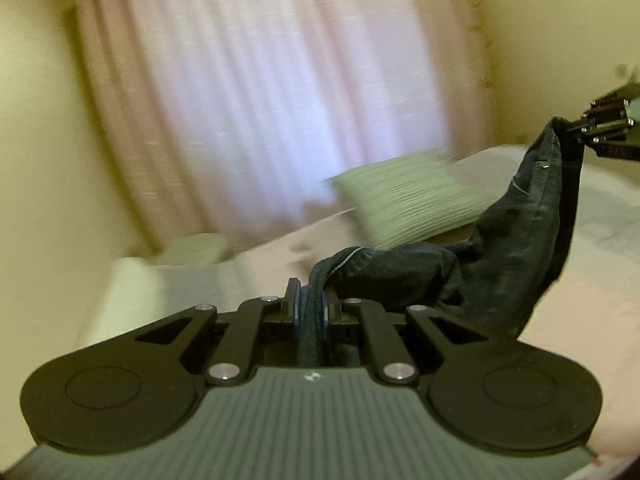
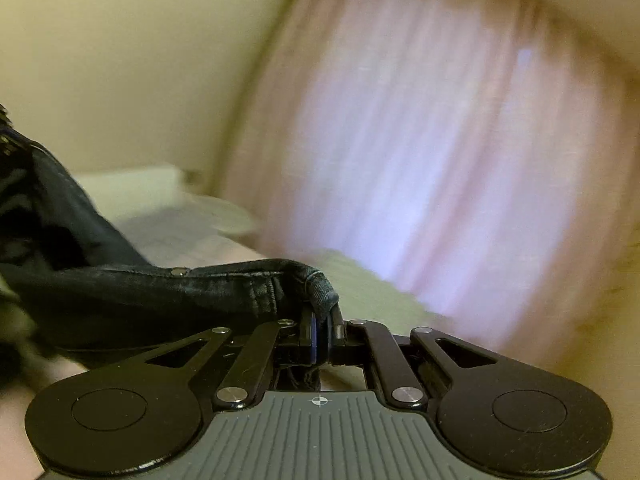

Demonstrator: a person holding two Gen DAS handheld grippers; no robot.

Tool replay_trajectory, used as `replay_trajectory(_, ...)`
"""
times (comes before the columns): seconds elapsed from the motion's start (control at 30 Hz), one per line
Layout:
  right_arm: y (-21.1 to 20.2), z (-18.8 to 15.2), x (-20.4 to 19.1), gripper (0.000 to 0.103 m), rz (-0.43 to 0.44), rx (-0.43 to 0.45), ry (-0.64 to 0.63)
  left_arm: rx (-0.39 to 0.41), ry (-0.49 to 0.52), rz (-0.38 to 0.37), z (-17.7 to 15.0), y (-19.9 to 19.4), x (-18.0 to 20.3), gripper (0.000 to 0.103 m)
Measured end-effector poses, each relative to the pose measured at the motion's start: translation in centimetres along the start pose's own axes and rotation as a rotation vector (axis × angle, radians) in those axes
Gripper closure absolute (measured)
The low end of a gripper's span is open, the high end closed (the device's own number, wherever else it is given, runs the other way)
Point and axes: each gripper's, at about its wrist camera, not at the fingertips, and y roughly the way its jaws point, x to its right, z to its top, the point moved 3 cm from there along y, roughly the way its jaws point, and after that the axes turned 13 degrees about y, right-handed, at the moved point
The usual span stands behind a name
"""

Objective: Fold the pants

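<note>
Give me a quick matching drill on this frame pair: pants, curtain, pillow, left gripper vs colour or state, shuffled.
Column one:
1. pants
2. curtain
3. pillow
4. left gripper

Column two:
A. pale green, ribbed, lying on the bed
B. shut on dark fabric
C. dark denim, strung between both grippers
D. pink, hanging with light behind it

Pairs: 1-C, 2-D, 3-A, 4-B

surface: bed (image 1: 256, 264), pale pinkish cover; on it: green ribbed pillow (image 1: 408, 196); second pale pillow (image 1: 192, 248), blurred
</note>
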Motion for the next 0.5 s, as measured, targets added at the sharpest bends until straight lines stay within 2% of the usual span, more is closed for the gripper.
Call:
replay_trajectory(0.1,-3.0,-4.3,9.9,0.102,-0.085,-0.025,-0.041,0.021,-0.024,-0.094,4.4,4.2,7.4,0.096)
replay_trajectory(0.17,-4.6,-9.2,15.6,0.102,-0.139,-0.099,-0.033,0.011,-0.031,-0.153,6.1,5.9,12.9,0.096)
replay_trajectory(0.23,-6.8,-15.2,20.5,0.1,-0.182,-0.204,0.003,-0.008,-0.049,-0.245,6.8,8.3,18.8,0.096)
replay_trajectory(0.27,-7.6,-18.7,22.4,0.098,-0.207,-0.282,0.031,-0.028,-0.058,-0.308,6.4,9.5,22.5,0.096)
replay_trajectory(0.33,-9.1,-26.5,25.8,0.072,-0.258,-0.478,0.08,-0.11,-0.078,-0.42,4.7,12.1,28.7,0.09)
replay_trajectory(0.4,-11.1,-32.9,28.3,0.06,-0.299,-0.624,0.129,-0.237,-0.079,-0.487,1.5,14.9,34.6,0.084)
replay_trajectory(0.47,-13.8,-37.7,29.5,0.059,-0.32,-0.745,0.203,-0.335,-0.073,-0.525,-1.8,16.6,38.7,0.084)
replay_trajectory(0.5,-15.0,-38.9,29.7,0.059,-0.324,-0.772,0.239,-0.376,-0.068,-0.535,-3.4,17.0,40.4,0.084)
